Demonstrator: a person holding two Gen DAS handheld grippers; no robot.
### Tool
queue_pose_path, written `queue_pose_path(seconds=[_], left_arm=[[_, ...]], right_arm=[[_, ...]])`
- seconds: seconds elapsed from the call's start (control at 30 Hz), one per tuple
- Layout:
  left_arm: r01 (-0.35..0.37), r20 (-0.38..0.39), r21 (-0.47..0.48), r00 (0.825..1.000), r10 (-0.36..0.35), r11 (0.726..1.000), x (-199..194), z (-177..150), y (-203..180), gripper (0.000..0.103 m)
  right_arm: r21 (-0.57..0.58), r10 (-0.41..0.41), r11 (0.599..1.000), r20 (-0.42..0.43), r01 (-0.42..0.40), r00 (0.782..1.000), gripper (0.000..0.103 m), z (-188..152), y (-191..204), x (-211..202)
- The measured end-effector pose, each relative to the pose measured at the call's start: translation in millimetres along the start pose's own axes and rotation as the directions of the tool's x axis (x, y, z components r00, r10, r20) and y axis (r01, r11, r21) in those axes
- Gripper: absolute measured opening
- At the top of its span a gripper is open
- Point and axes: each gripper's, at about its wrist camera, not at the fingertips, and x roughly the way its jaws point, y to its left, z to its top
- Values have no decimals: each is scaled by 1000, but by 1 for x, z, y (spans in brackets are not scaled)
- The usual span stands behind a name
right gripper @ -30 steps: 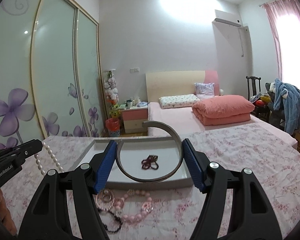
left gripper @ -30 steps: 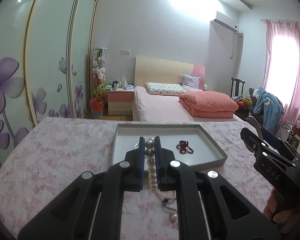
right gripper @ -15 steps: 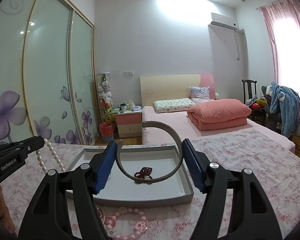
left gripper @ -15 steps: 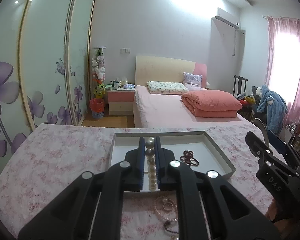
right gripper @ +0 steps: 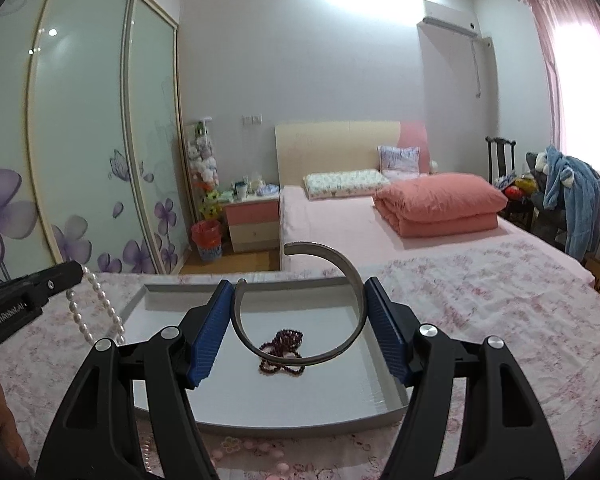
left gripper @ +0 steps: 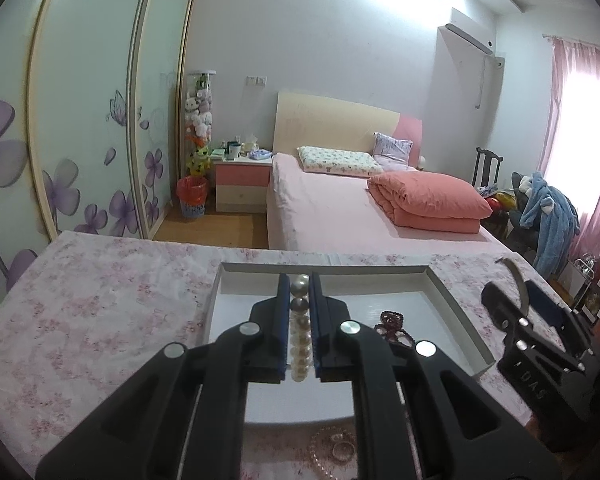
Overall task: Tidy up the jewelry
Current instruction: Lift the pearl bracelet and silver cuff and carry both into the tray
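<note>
Right now my left hand-held gripper [left gripper: 300, 300] is clamped on a pearl strand [left gripper: 300, 344], which dangles just above the near left part of the gray tray [right gripper: 384, 414]. My right hand-held gripper [right gripper: 300, 332] is closed across an open silver cuff bangle [right gripper: 300, 300], held above the middle of the same tray. Both pieces hang in the air, touching nothing below.

To do this step well, I think I should lower each piece until it meets the tray floor before letting the jaws part, so the pearls pile up instead of spilling over the rim. I would set the bangle beside the dark red beaded bracelet [right gripper: 282, 350], not on it.

That bracelet is all the tray holds so far. More pink and pearly pieces [right gripper: 244, 448] wait on the floral cloth [right gripper: 500, 320] near the tray's front edge.
</note>
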Motion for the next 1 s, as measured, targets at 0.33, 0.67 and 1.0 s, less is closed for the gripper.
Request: queue_pose_path(seconds=[0.33,0.67,1.0], left_arm=[[18,-57,-4,998,-18,1000,43,-6,5,10],[7,-134,-27,991,-11,1000,83,-15,12,10],[-18,-132,-74,991,8,997,79,-12,30,21]], right_arm=[[-19,14,1000,-200,-18,980,67,-19,8,53],[-13,17,1000,-336,-23,942,67,-27,12,92],[18,29,1000,-308,-25,951,72,-21,0,77]])
